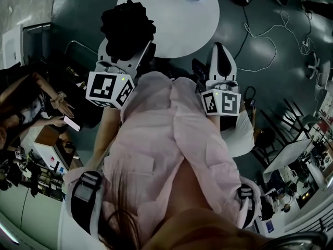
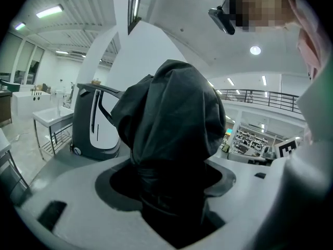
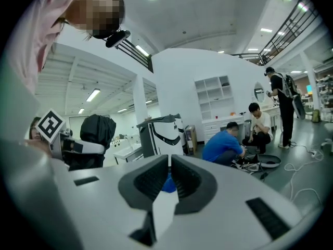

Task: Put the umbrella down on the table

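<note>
Left gripper view: black umbrella (image 2: 171,129), folded and crumpled, clamped upright by the left gripper (image 2: 169,184) beside the counter (image 1: 182,25); right gripper (image 3: 169,165) fingers (image 3: 148,180) closed, empty.

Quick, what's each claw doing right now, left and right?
Left claw: closed on the black folded umbrella.
Right claw: shut, holding nothing.
</note>
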`<state>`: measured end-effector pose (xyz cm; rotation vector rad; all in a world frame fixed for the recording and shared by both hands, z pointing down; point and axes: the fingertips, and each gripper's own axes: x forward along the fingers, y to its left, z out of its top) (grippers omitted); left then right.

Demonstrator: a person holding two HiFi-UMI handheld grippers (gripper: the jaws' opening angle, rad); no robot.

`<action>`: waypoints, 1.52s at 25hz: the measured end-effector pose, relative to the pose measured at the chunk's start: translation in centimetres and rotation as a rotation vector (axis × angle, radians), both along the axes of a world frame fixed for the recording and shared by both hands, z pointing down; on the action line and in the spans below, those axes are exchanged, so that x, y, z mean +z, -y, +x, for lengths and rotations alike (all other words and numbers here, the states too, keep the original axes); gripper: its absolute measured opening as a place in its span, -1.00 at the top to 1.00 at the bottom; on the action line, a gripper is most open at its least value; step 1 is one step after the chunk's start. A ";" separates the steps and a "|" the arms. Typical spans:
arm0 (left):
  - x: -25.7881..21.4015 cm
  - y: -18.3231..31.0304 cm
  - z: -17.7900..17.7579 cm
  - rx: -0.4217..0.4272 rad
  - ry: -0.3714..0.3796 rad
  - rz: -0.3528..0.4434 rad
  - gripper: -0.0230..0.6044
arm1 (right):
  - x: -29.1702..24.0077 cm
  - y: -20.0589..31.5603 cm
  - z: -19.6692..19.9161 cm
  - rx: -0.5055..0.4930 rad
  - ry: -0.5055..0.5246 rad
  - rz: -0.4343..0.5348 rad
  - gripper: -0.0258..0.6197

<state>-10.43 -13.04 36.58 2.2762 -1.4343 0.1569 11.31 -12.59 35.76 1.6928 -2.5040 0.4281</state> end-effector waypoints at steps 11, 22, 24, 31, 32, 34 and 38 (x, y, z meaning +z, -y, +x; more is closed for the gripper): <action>1.6 1.5 -0.9 0.054 0.008 -0.058 -0.08 | 0.8 0.5 -0.7 0.063 -0.043 -0.058 0.82; 1.2 1.6 -1.1 -0.004 0.064 -0.035 -0.08 | 0.9 2.1 0.0 0.021 -0.015 -0.028 0.82; 1.5 1.7 -1.1 -0.002 0.070 -0.042 -0.08 | 1.0 2.3 -0.1 0.017 -0.017 -0.029 0.82; 3.2 4.9 0.9 0.084 0.088 -0.119 -0.08 | 0.5 5.0 1.0 0.023 -0.013 -0.035 0.82; 3.8 5.5 1.4 0.097 0.099 -0.131 -0.08 | 0.5 5.2 1.3 0.023 -0.012 -0.037 0.82; 5.4 6.5 2.4 0.124 0.122 -0.157 -0.08 | 0.7 5.4 1.8 0.024 -0.012 -0.045 0.82; 9.4 8.1 4.0 0.185 0.165 -0.214 -0.08 | 1.4 5.7 2.3 0.035 -0.011 -0.066 0.82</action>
